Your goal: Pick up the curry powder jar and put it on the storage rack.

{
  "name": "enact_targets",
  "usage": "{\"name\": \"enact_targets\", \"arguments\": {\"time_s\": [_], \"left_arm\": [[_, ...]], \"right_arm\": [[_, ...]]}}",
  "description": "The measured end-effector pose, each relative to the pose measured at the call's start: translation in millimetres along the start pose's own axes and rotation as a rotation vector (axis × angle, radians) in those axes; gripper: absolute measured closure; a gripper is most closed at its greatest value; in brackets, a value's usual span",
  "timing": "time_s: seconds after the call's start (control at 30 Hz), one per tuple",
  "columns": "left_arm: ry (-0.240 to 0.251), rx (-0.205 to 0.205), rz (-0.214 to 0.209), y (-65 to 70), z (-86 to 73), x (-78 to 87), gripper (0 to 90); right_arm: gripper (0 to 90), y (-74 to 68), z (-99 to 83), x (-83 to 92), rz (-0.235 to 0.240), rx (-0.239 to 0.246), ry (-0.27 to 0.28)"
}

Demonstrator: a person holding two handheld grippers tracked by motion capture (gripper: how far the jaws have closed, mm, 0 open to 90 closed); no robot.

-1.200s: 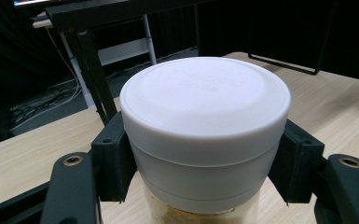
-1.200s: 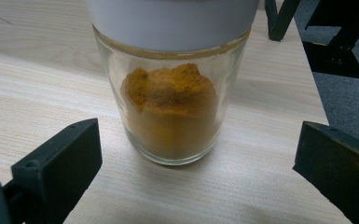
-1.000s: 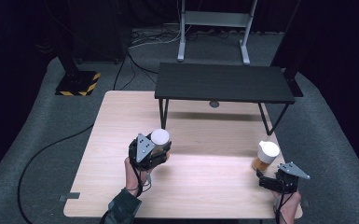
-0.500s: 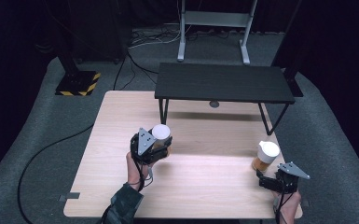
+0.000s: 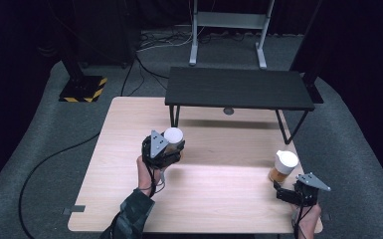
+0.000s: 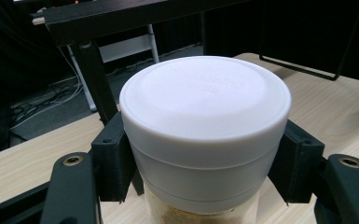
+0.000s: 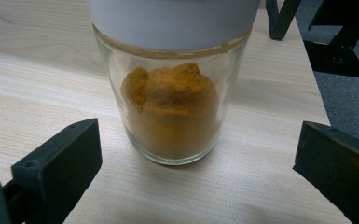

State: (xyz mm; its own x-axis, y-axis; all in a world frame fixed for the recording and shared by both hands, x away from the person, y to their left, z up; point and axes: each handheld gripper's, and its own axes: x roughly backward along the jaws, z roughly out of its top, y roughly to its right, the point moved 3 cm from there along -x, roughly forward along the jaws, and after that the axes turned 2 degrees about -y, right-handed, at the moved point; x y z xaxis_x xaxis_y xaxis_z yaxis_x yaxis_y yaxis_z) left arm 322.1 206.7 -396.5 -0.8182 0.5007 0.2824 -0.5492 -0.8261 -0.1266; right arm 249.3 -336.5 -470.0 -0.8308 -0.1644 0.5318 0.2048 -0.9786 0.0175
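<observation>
While close up, orange powder point(image 7: 175, 109)

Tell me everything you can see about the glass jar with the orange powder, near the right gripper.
The jar is clear glass with a white lid closed on top. It holds orange-yellow powder, heaped unevenly and filling less than the whole jar. It stands upright on the wooden table, near the right edge. The right gripper is open, its black jaws wide apart on either side and short of the glass, not touching it. Nothing else touches the jar.
</observation>
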Motion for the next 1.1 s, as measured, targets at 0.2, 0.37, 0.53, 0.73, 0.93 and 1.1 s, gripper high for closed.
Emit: {"name": "enact_targets", "arguments": {"time_s": [0.2,0.37,0.53,0.73,0.93,1.1], "left_arm": [[-0.011,-0.008,-0.003,-1.3,2.5,-5.8,33.3],[-0.009,-0.01,-0.006,-1.9,4.9,-8.1,33.3],[-0.009,-0.011,-0.004,-3.9,7.1,-10.8,33.3],[-0.014,-0.014,-0.008,-6.5,11.0,-14.0,33.3],[-0.018,-0.014,-0.013,-9.5,14.7,-16.6,33.3],[-0.021,-0.014,-0.016,-12.4,17.7,-19.0,33.3]], "right_arm": [[0.0,0.0,0.1,0.0,0.0,0.0,0.0],[0.0,-0.2,0.0,0.1,-0.001,0.001,0.0],[0.0,0.1,0.2,-0.1,0.001,0.001,-0.001],[0.0,-0.5,0.0,0.1,-0.002,0.002,0.0],[0.0,-0.6,0.0,0.1,-0.003,0.003,0.0],[0.0,-0.6,0.3,-0.1,-0.002,0.003,-0.002]]}}
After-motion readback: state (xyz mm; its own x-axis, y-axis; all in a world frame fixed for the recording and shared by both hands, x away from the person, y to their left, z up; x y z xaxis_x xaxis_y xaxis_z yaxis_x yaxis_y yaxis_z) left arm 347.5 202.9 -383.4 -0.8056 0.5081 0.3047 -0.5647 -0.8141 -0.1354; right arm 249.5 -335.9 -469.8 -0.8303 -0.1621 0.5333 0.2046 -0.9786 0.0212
